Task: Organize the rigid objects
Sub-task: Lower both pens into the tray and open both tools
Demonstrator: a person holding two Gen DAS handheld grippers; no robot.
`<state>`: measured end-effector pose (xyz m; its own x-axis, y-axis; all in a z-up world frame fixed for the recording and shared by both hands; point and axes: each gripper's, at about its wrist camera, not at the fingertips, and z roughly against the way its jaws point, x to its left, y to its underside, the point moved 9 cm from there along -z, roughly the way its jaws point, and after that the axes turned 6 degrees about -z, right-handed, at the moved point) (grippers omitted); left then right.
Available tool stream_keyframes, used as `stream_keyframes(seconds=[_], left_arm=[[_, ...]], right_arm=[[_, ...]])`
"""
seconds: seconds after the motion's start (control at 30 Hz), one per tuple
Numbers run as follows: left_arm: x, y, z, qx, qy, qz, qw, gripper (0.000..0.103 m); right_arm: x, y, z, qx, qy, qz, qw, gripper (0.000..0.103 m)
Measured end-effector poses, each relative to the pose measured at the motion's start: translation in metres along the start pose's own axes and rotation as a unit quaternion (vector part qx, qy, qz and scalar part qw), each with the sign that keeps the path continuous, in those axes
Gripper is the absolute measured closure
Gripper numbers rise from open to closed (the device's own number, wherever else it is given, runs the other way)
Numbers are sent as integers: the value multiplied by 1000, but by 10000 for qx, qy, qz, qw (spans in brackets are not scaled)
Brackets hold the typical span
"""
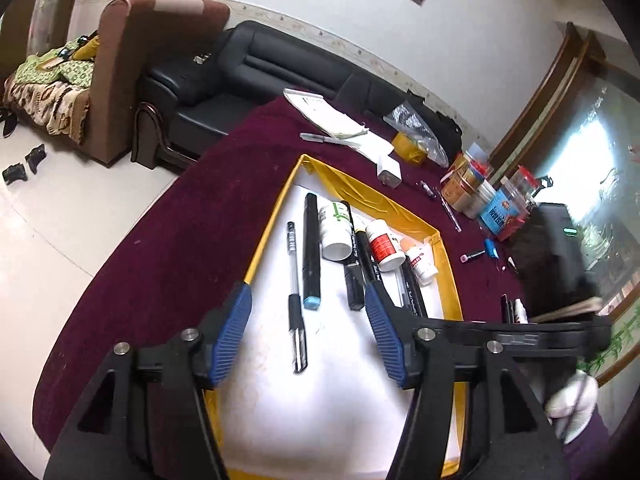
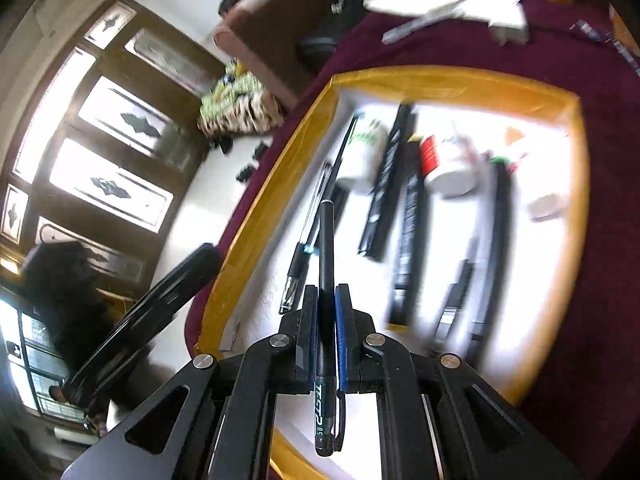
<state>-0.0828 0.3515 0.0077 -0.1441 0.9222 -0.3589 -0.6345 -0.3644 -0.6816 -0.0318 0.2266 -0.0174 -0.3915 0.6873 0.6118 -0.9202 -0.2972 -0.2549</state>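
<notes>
Right gripper (image 2: 326,322) is clamped on a black pen (image 2: 326,264) above the yellow-rimmed tray (image 1: 400,204); left gripper (image 1: 308,312) hangs with jaws apart over a clear pen (image 1: 295,296), so the carried pen is best lowered parallel beside it before release.

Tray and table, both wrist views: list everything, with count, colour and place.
tray: one, yellow rim, white floor, on table
table: one, maroon cloth
clear pen: one, tray's left
marker: one, black, blue end, beside it
bottles: three, white, tray's far end
notepad: one, white, beyond tray
charger: one, white, by notepad
left tongs: open, empty, over tray
right tongs: shut on black pen
</notes>
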Motion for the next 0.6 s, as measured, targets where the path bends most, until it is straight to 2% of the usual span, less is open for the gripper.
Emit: stream_keyframes(seconds=[0.1, 0.3, 0.43, 0.5, 0.6], left_arm=[[7, 3, 8, -97, 116, 126, 9998, 45], [17, 1, 22, -328, 212, 165, 9991, 45], [23, -1, 28, -465, 335, 291, 9979, 44], [27, -2, 34, -544, 361, 355, 9972, 44], [35, -1, 43, -693, 339, 465, 9959, 42]], right_arm=[[-1, -2, -28, 190, 169, -28, 9997, 95], [-15, -19, -43, -22, 817, -15, 9967, 95], [-11, -17, -33, -88, 794, -16, 9968, 95], [-6, -18, -21, -266, 743, 116, 9968, 95], [1, -15, -5, -332, 556, 288, 9975, 95]])
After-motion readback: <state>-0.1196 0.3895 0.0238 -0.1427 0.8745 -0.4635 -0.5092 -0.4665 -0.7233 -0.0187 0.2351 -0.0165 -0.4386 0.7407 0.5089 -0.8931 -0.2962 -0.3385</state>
